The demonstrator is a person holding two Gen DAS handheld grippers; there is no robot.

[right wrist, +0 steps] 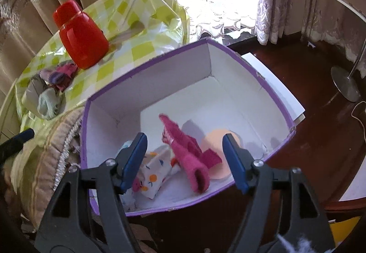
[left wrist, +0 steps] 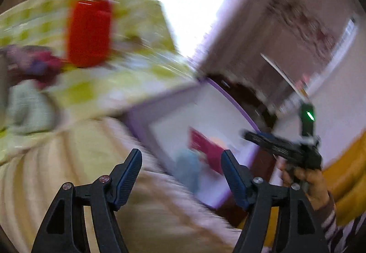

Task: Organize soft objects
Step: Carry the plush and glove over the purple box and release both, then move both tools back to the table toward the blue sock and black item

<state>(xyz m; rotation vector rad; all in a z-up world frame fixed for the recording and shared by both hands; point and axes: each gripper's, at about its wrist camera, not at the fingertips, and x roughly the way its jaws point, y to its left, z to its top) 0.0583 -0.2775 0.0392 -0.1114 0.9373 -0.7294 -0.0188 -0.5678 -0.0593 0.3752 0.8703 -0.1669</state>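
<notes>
So the main container is a purple-rimmed box (right wrist: 228, 83) with white insides, sitting open-topped on a dark wooden surface (right wrist: 308, 138). Inside, toward the near side: a pink knit sock (right wrist: 187, 150) lying loose and crumpled, a white cloth with orange dots (right wrist: 153, 175) just left of it, a bit of pale blue fabric (right wrist: 125, 145) in the near-left corner, and a peach round pad (right wrist: 219, 138) on the right, partly under the sock. The far half of the box floor is bare.

The right gripper (right wrist: 185, 156) sits above the near edge of the box with its jaws spread wide, nothing pinched; the pink sock lies below, between the two blue fingers (right wrist: 233, 159), not touched by either as far as I can tell.

The left gripper (left wrist: 181, 175) is also spread and empty, with the box beyond it. That view is badly smeared, so details there are mush. You can also see a hand (left wrist: 306, 177) gripping the other tool at the right edge.

Left of the box there's a table with a green checked cover (right wrist: 137, 31), a red bottle (right wrist: 80, 35) standing on it, and a small heap of more soft bits (right wrist: 55, 85) near its left edge. A beige quilted cushion (right wrist: 39, 161) lies between that table and the box. Curtains behind.
</notes>
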